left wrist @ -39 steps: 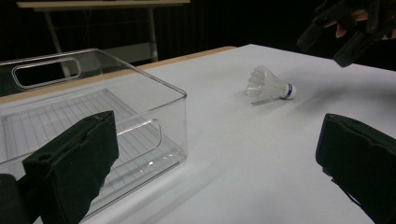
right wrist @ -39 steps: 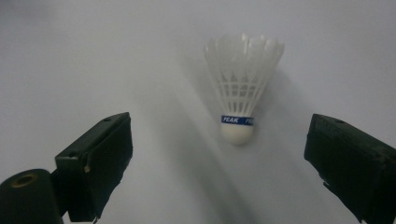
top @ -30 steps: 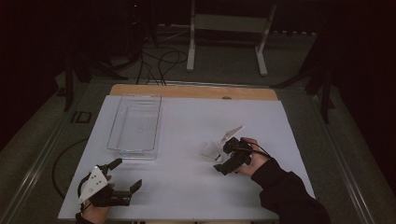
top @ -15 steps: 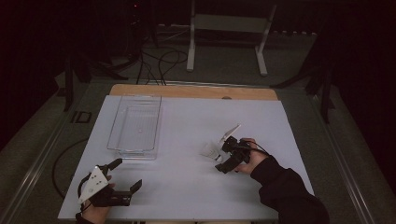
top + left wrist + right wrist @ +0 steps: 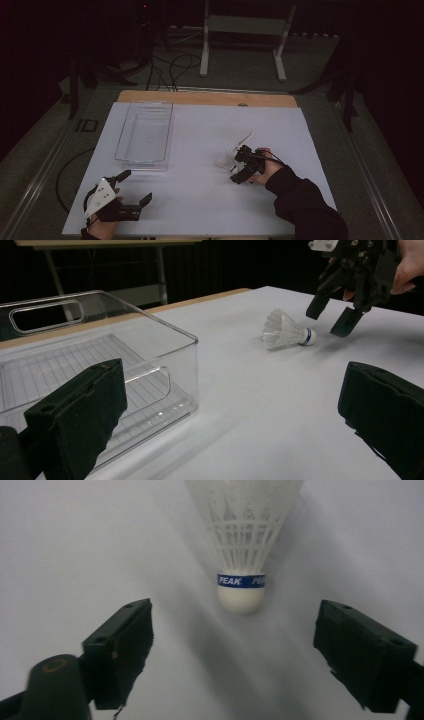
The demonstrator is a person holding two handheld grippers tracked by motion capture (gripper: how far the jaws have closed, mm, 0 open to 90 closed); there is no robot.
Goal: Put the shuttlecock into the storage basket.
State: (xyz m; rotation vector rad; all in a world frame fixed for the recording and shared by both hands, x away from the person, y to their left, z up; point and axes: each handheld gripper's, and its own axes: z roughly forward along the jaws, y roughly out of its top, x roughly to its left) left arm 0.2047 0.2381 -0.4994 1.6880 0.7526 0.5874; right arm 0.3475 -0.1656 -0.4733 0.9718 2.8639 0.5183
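Note:
A white plastic shuttlecock (image 5: 223, 161) lies on its side on the white table top (image 5: 200, 205), right of centre. Its cork with a blue band (image 5: 241, 581) points at my right gripper (image 5: 234, 167). That gripper is open, and its jaws stand a short way back from the cork, one on each side (image 5: 235, 625). My left gripper (image 5: 136, 186) rests open near the front left corner with nothing between its jaws (image 5: 230, 390). From there I see the shuttlecock (image 5: 284, 330) and the right gripper (image 5: 336, 315) hovering just beyond it.
A clear plastic bin (image 5: 145, 134) with nothing in it stands at the left middle of the table, close to my left gripper (image 5: 100, 365). A wooden strip (image 5: 205, 97) runs along the far edge. Cables and a white stand sit on the dark floor behind.
My right gripper has crept slightly left toward the shuttlecock. The left gripper and the shuttlecock have not moved.

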